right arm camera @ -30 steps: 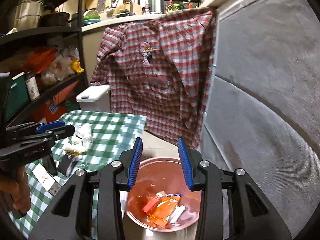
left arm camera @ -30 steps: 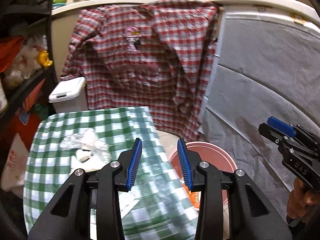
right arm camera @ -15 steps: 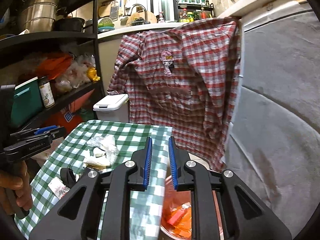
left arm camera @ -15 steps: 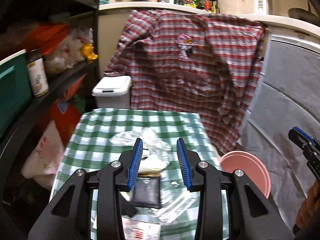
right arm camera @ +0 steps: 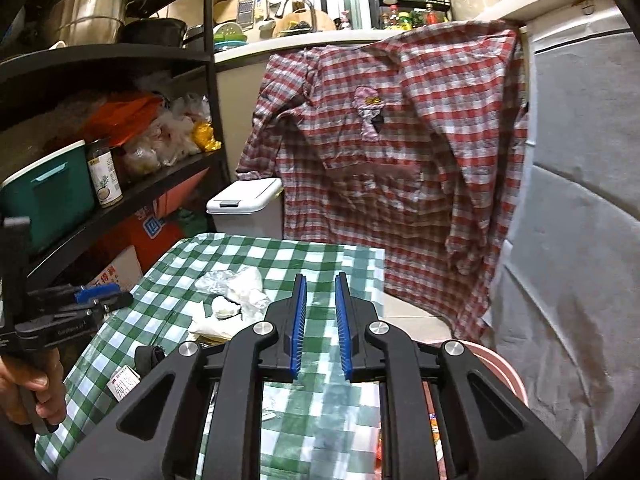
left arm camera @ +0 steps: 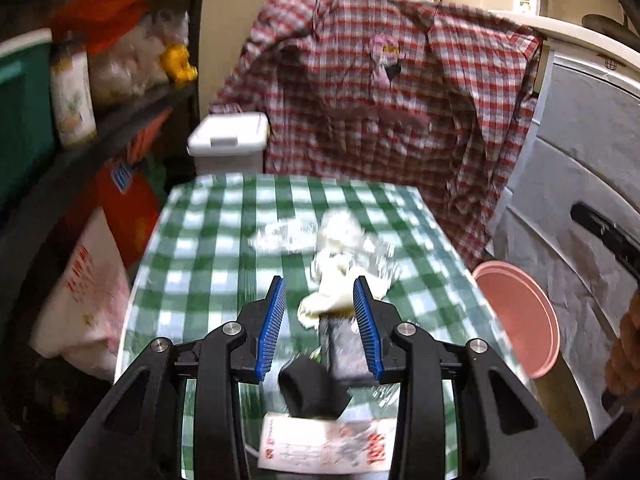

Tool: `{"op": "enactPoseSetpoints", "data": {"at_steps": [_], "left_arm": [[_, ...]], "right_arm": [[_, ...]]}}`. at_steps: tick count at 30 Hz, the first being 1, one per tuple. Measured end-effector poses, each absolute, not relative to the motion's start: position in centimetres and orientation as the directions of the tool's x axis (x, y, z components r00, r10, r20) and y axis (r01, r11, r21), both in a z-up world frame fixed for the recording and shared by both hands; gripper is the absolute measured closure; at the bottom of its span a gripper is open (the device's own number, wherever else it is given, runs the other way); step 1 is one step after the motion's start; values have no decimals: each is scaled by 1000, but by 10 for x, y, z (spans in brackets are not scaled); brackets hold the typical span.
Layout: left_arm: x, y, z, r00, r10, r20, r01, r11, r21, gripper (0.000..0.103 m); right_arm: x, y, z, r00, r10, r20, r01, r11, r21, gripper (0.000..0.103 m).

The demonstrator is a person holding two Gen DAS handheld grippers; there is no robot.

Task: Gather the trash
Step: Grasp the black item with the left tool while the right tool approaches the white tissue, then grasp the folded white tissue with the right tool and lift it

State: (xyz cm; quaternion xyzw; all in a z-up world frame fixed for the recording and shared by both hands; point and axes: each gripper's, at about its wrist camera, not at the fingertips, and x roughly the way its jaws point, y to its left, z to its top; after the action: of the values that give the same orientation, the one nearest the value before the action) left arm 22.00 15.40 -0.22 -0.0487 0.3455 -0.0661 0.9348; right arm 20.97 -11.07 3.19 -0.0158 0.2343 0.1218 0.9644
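Left gripper (left arm camera: 320,324) has advanced over the crumpled wrappers (left arm camera: 340,264), jaws wide, empty; right gripper (right arm camera: 321,328) narrowly parted, empty.

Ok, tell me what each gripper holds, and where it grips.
Nothing. The left gripper is open above the trash; the right gripper has a narrow empty gap.

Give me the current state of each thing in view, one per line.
left hand-held gripper: open, empty, over the table
right hand-held gripper: narrow gap, holding nothing
crumpled white trash: on the checked table, uncollected
black pouch: lying flat
pink basin: on the floor, upright
white bin: lid closed
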Motion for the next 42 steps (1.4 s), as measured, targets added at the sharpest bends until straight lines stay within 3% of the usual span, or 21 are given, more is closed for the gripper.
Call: {"op": "enactPoseSetpoints", "data": {"at_steps": [5,8,12,14,15,18,32,37,42], "left_arm": [[224,163,-32,686,-206,-698,153,979,-138,66],[224,160,-49,621,-263,-739,221,963,-157,54],[224,153,-68,577,-247,-778,272,957,-102,54],[226,154,-73,568,-238,-788,274,957,-92,59],[227,154,-75,567,-237,-789,275,957,-90,72],[231,156,-73,581,-236,-779,272,958,-87,83],[243,200,-49,703,-155,-694,103,988,-116,84],[243,208,-49,707,-138,-693,82,990,-113,84],[243,211,-49,709,-134,-692,81,991,-110,84]], "right_arm": [[217,-96,23,841,265,-471,-286,958,29,88],[223,-87,14,823,289,-489,-317,948,27,88],[230,-73,-1,792,318,-521,-356,934,29,88],[232,-63,-9,779,331,-533,-380,925,18,88],[234,-60,-11,774,336,-537,-389,921,16,88],[238,-48,-20,753,357,-552,-421,907,12,88],[270,9,-74,630,420,-653,-565,825,-14,82],[291,22,-85,612,424,-667,-568,823,1,66],[303,36,-98,584,418,-696,-593,805,-15,63]]}}
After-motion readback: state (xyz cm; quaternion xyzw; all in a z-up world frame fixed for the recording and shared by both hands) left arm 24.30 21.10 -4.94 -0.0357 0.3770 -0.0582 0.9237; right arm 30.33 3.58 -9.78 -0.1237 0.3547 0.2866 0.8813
